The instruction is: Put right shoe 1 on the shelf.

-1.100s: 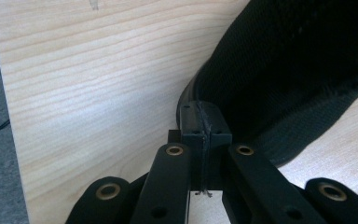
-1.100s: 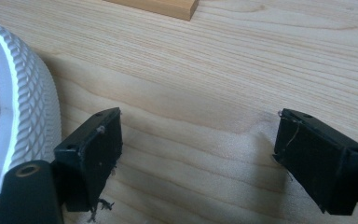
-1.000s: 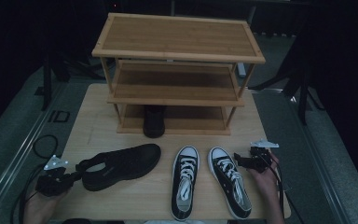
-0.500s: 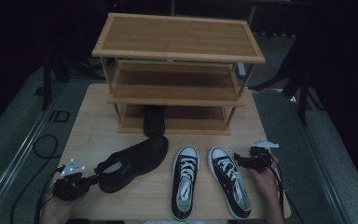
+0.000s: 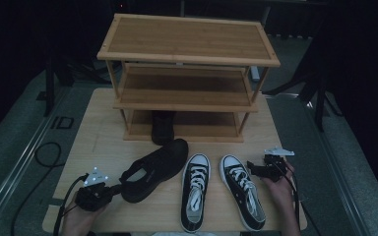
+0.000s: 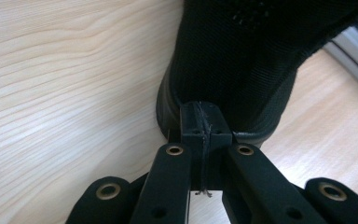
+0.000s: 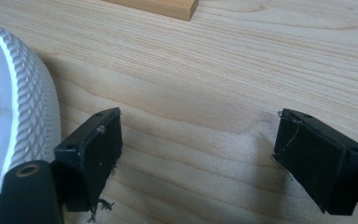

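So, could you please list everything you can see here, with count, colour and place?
Shoe rack: one, light wood, three tiers, at the far side of the table.
Table: one, pale wood.
Black shoe: one, black, front left, heel pinched by the left gripper.
Second black shoe: one, on the rack's bottom tier.
Canvas sneakers: two, black with white toe caps and laces, side by side at front centre.
Left gripper: black, jaws shut on the black shoe's heel.
Right gripper: black, jaws open, beside the right sneaker.
Hands: two, at the near edge.
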